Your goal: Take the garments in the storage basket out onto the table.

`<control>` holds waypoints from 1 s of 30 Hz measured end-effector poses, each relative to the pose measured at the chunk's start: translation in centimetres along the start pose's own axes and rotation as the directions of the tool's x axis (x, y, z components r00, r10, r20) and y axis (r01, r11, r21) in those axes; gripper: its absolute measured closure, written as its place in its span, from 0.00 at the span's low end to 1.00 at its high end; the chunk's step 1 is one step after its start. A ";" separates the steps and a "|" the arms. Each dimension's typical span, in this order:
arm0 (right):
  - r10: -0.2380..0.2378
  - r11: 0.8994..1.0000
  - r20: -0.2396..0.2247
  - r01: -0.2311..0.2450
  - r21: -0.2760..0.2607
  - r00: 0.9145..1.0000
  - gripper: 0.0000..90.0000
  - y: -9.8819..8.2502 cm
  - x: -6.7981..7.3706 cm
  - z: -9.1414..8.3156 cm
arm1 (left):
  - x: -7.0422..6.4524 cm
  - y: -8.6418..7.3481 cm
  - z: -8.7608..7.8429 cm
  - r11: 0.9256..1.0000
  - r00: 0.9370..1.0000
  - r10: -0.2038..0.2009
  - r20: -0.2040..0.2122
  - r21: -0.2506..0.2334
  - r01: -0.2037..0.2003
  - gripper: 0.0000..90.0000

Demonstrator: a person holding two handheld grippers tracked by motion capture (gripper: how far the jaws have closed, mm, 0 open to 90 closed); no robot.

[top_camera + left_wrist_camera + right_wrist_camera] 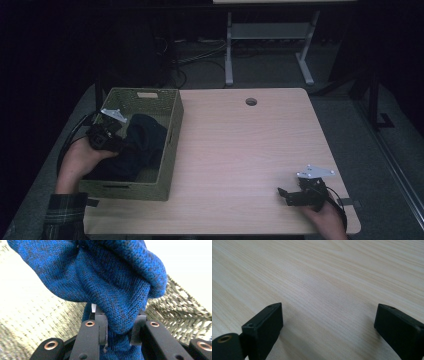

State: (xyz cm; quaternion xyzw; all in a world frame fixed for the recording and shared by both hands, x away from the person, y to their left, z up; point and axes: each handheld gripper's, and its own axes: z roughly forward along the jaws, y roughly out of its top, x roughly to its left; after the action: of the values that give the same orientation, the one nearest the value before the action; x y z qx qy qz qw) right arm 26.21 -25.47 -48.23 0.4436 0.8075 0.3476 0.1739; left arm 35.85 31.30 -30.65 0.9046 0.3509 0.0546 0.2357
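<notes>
A dark blue knitted garment (140, 145) lies bunched inside a woven olive basket (172, 132) at the table's left side. My left gripper (122, 142) reaches into the basket from the left and is shut on a fold of the blue knit (117, 297), which bulges up between both pads. The basket's mesh wall (180, 307) shows behind the cloth. My right gripper (281, 194) rests low over the wooden table (240, 150) near its front right corner, pointing left. Its jaws stand wide open over bare wood (322, 290), with nothing between them.
A round cable hole (251, 102) sits at the table's far edge. Beyond the table stand a white desk frame (270, 45) and cables on a dark floor. Bare wood stretches between the basket and the right gripper.
</notes>
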 end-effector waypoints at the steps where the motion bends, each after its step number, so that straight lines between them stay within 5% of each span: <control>1: 0.000 1.000 0.000 0.000 0.000 1.000 0.09 0.0 0.0 0.0 | 0.0 0.2 -0.7 1.000 1.000 0.001 -0.008 -0.014 -0.001 0.82; 17: 0.001 1.000 -0.002 -0.001 0.000 1.000 0.09 0.0 0.0 0.0 | 0.0 1.8 -4.7 0.995 1.000 -0.007 -0.013 -0.104 0.006 0.83; 30: 0.000 1.000 -0.001 0.000 0.000 1.000 0.09 0.0 0.0 0.0 | -1.1 4.0 -6.8 0.988 1.000 0.029 0.007 -0.154 -0.028 0.83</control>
State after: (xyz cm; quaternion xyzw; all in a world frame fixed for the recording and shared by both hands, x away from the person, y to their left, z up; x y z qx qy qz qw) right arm 26.19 -25.47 -48.22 0.4433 0.8077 0.3479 0.1735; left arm 35.67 30.62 -22.73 0.8889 0.3315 0.0806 0.3056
